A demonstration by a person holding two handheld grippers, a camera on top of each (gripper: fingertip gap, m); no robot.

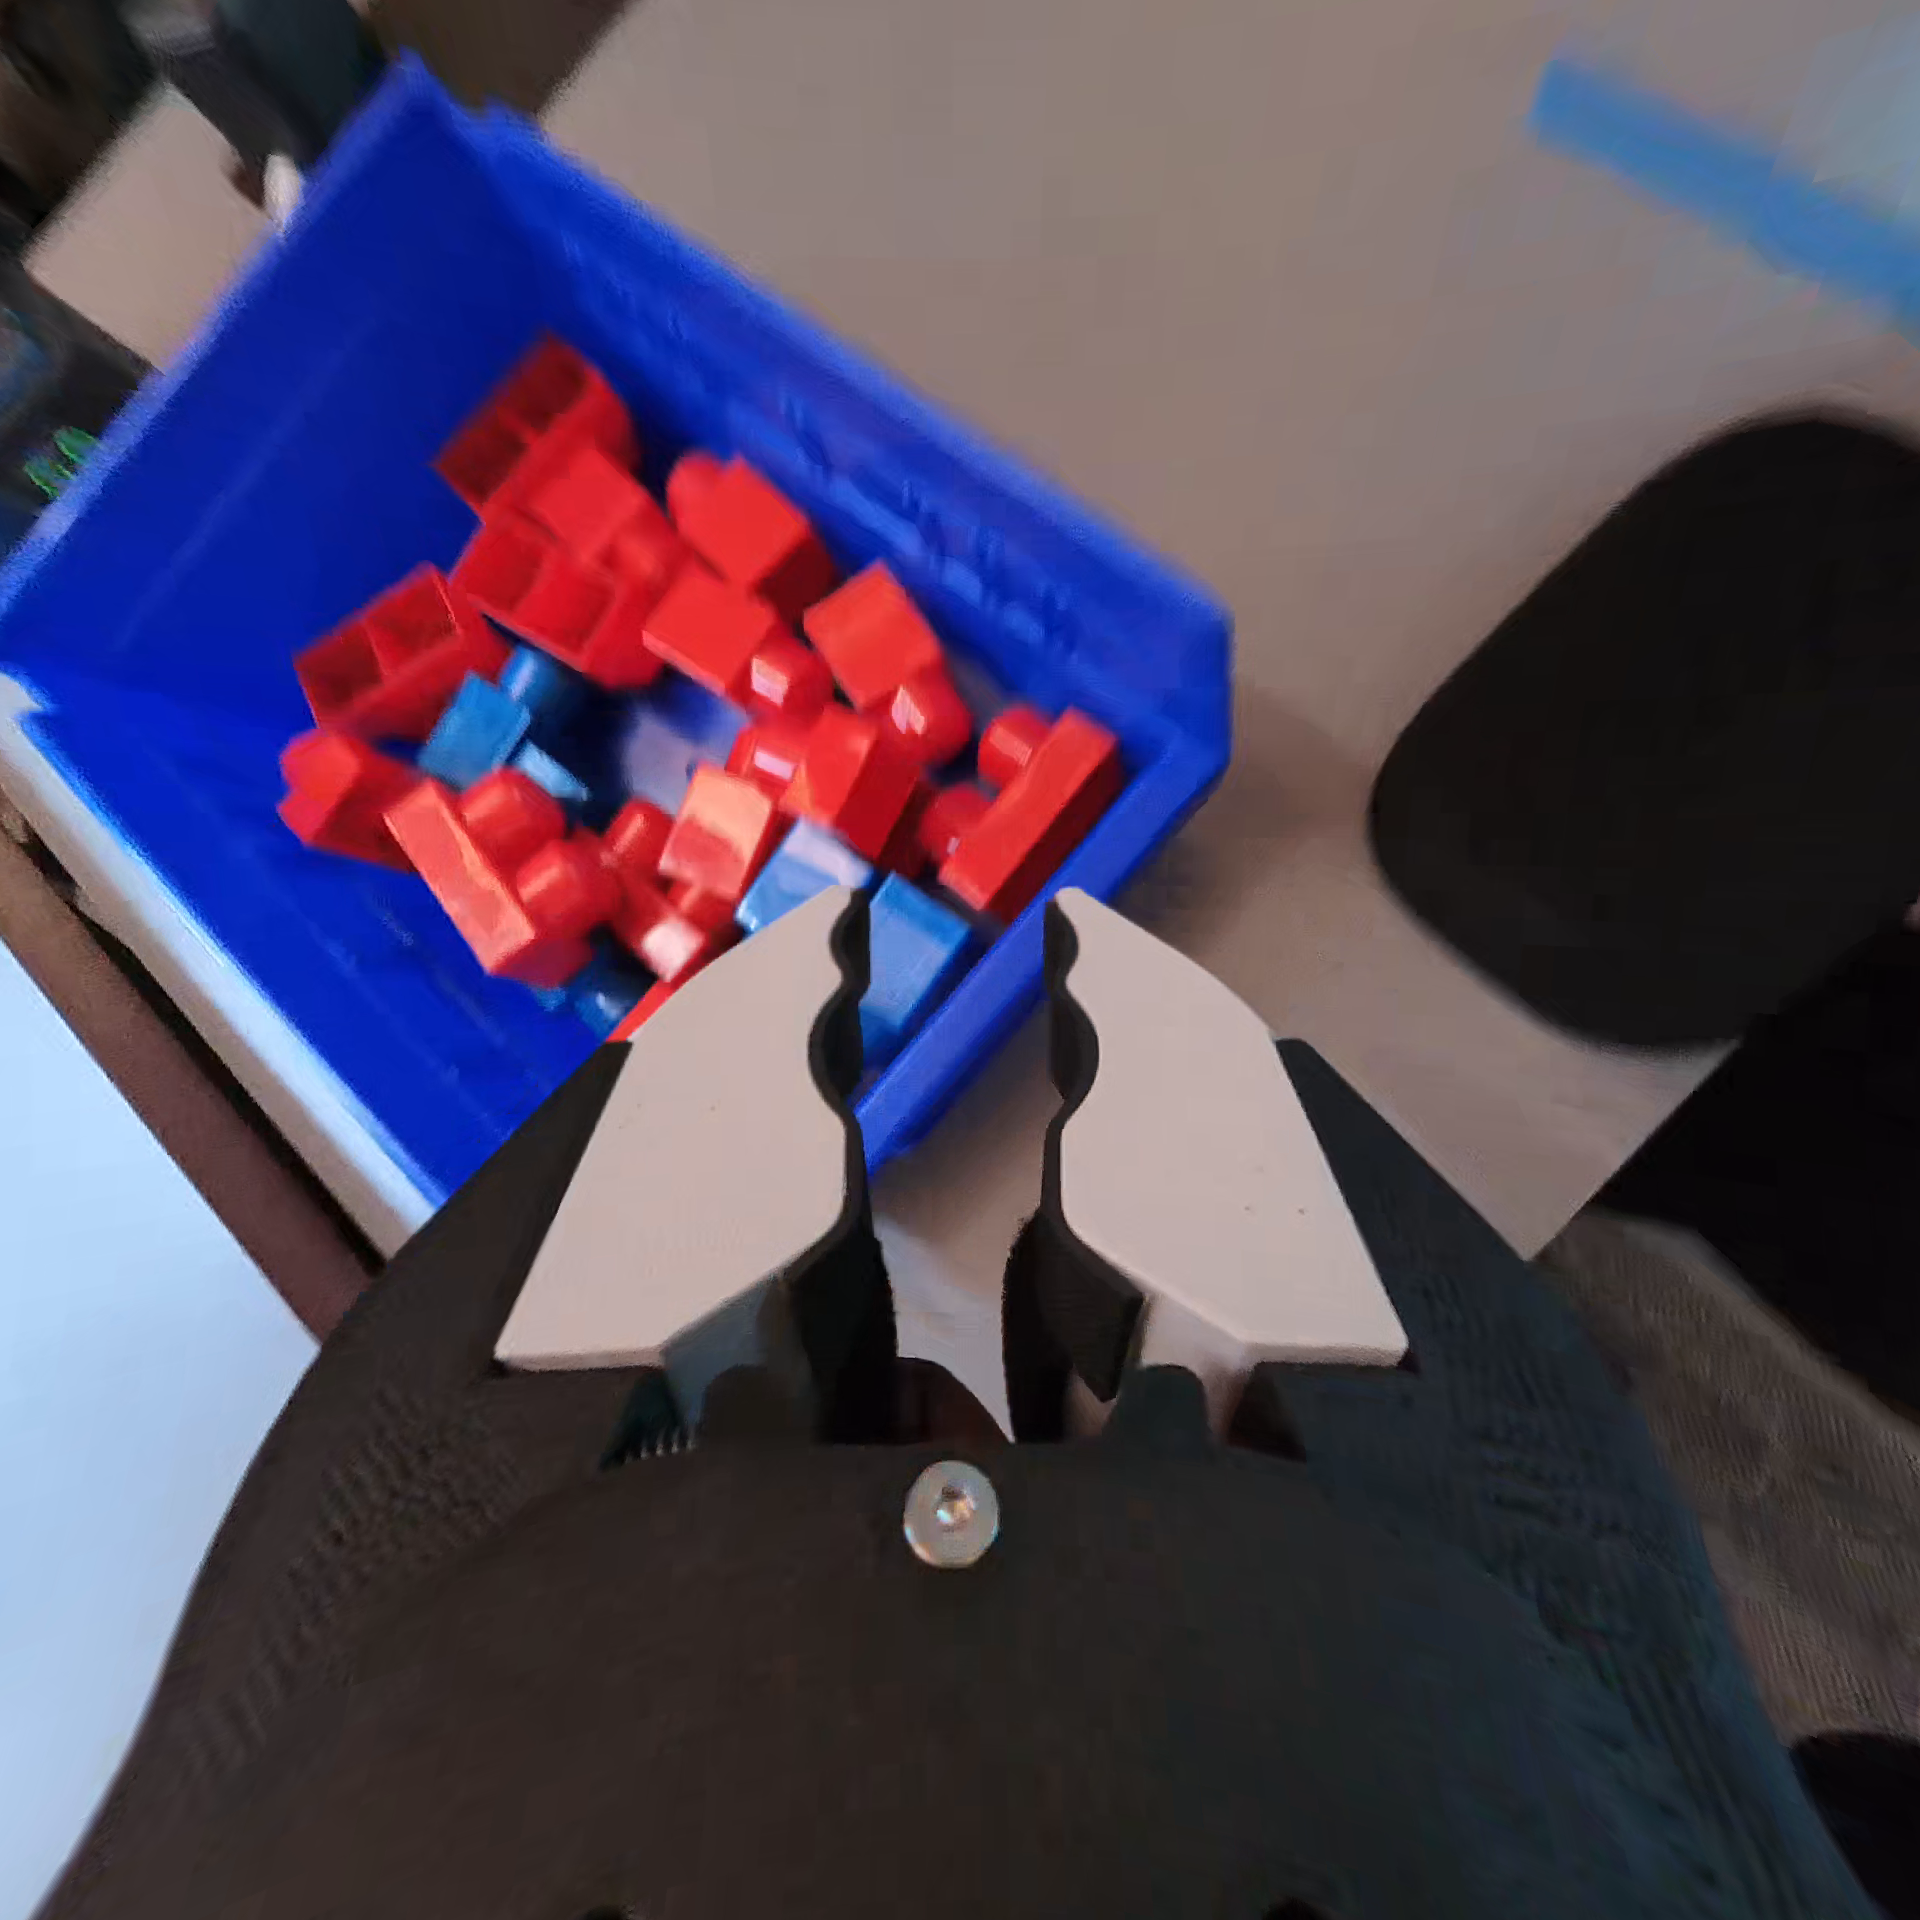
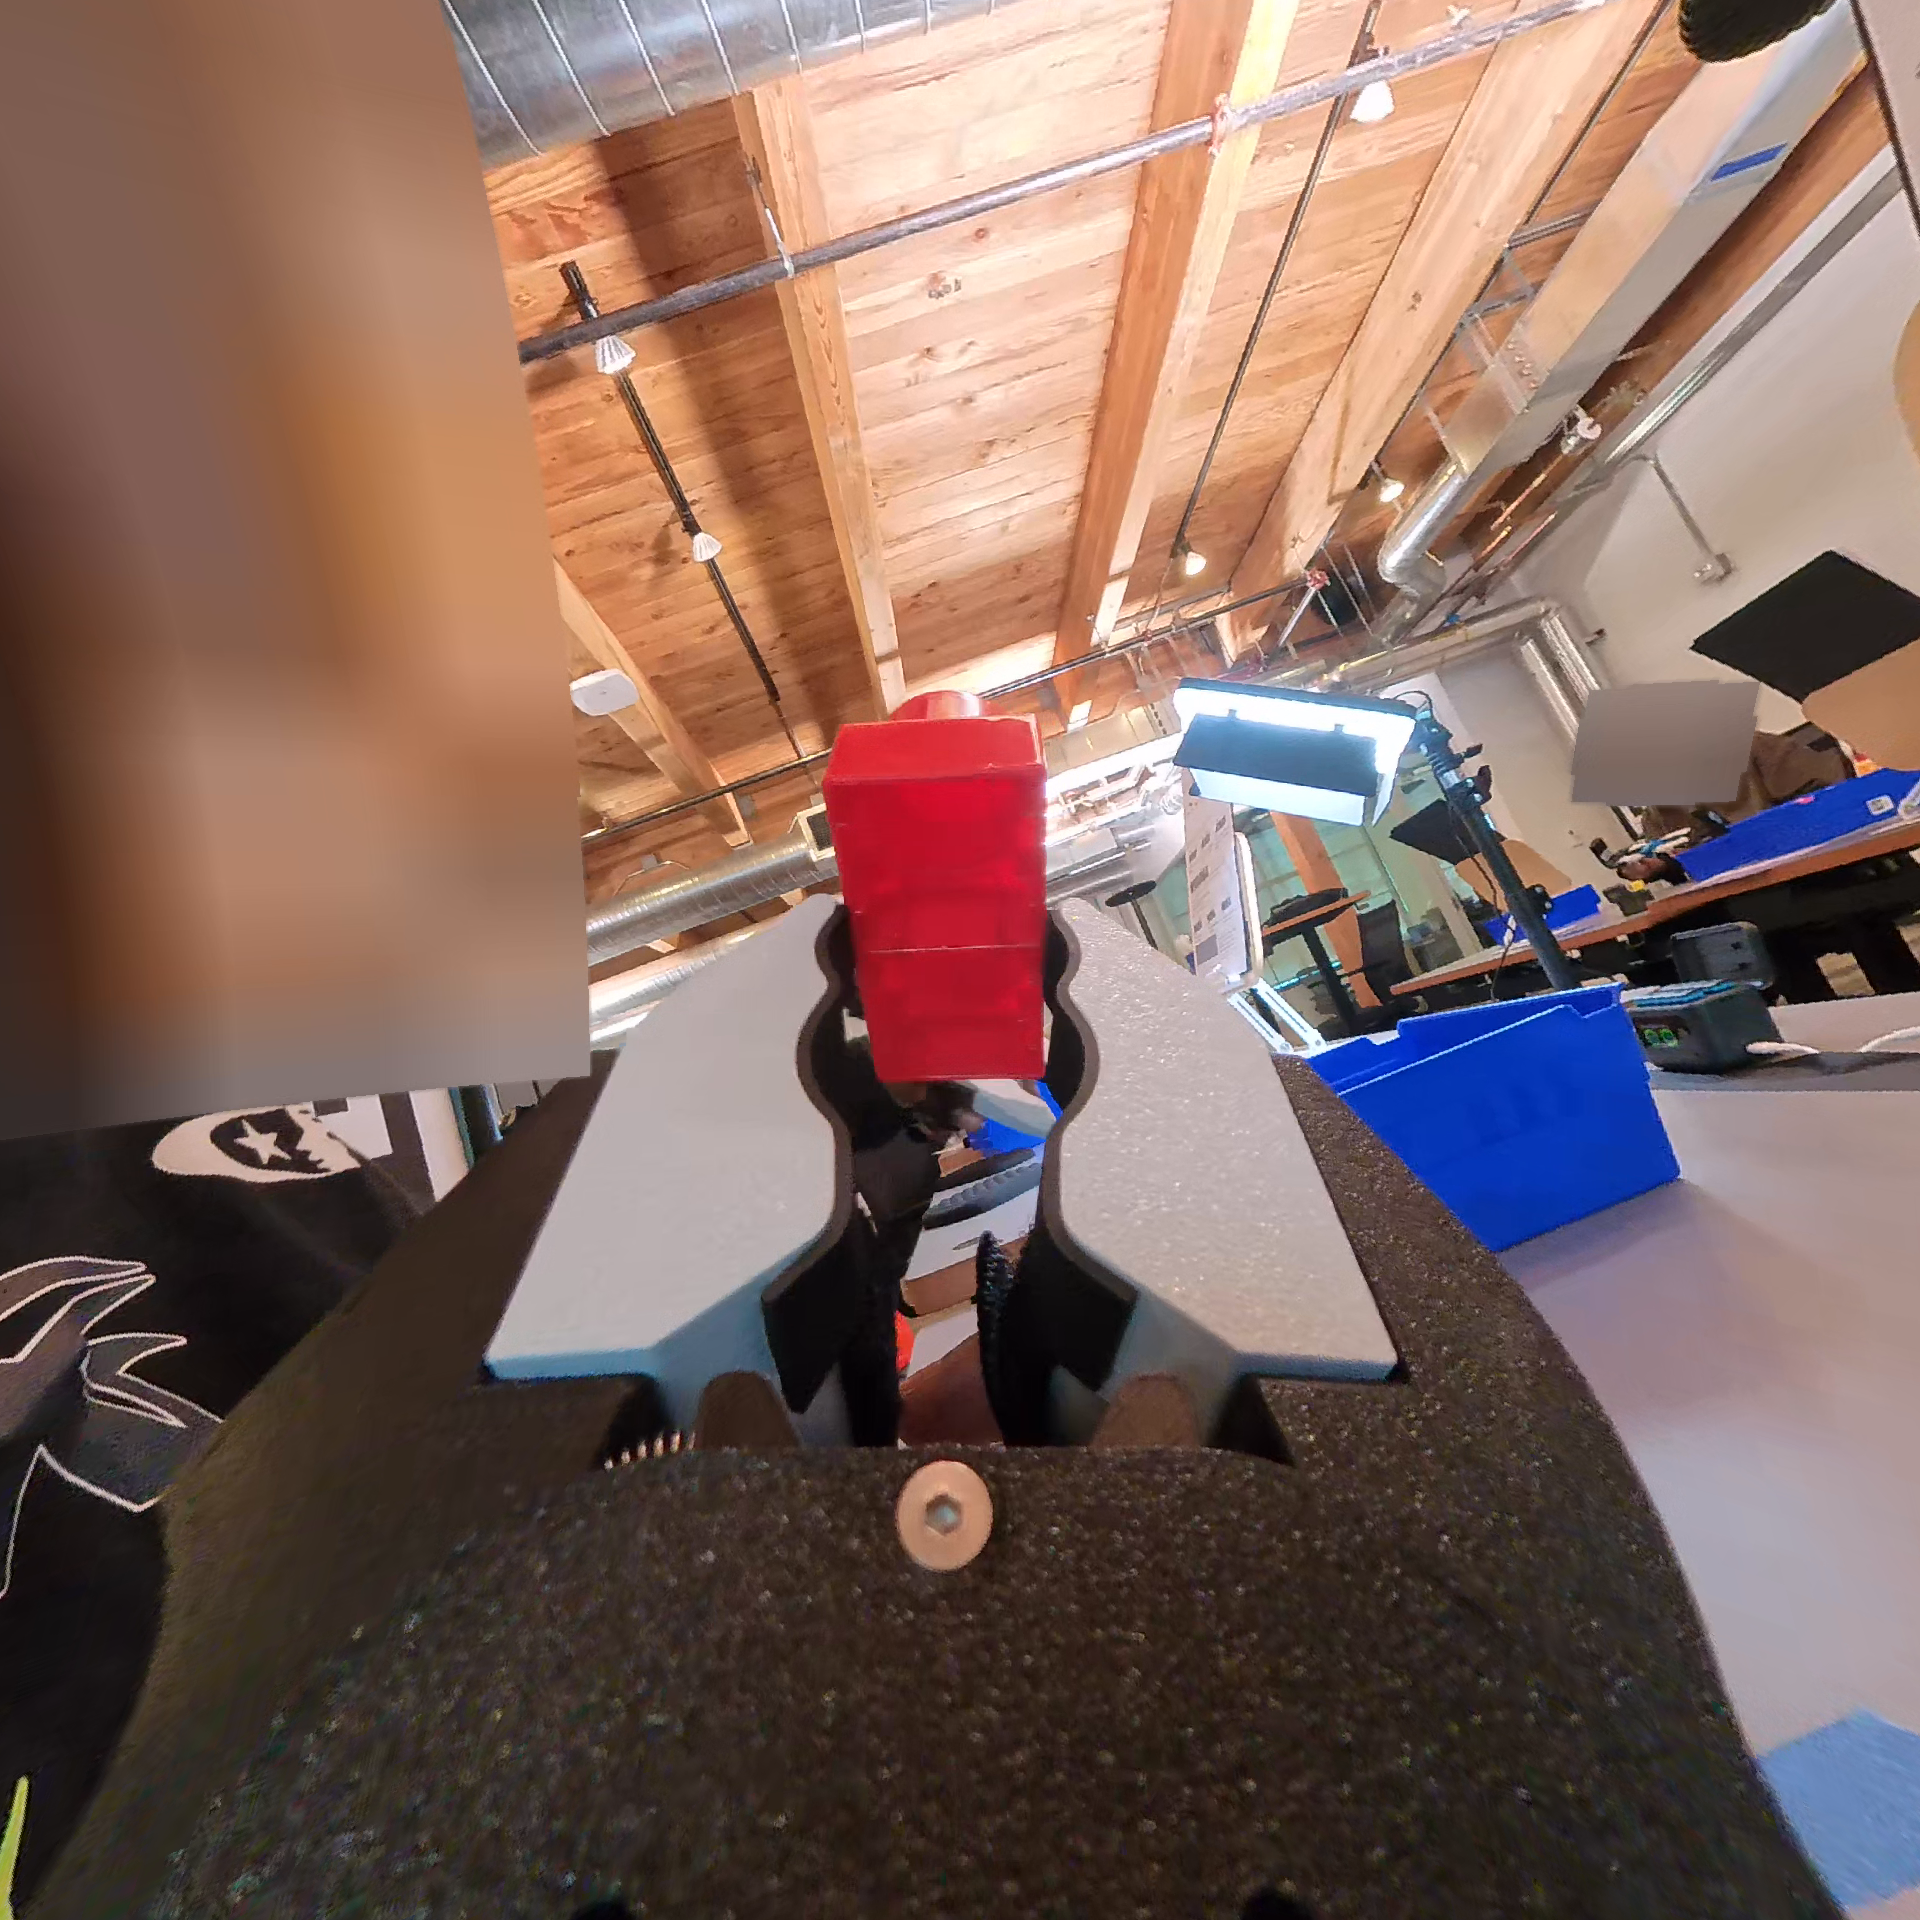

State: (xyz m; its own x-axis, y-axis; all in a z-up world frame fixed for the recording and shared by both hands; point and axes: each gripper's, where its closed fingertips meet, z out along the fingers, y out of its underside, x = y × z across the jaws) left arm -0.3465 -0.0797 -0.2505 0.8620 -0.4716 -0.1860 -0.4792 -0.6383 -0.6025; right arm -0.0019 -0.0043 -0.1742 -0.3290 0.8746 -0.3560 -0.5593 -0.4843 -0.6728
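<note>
Left gripper point(image 1: 951, 914): fingers spread, nothing pinched, hovering over the near right corner of the blue bin point(image 1: 1132, 831); a blue brick point(image 1: 914, 956) lies just beyond the tips.

Right gripper point(image 2: 948, 935): pads pinching a red brick stack point(image 2: 940, 894), long axis running forward beyond the fingertips, raised toward the ceiling.

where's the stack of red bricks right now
In the right wrist view, the stack of red bricks stands upright, clamped between the right gripper fingers, raised toward the ceiling, left of the blue bin.
</note>
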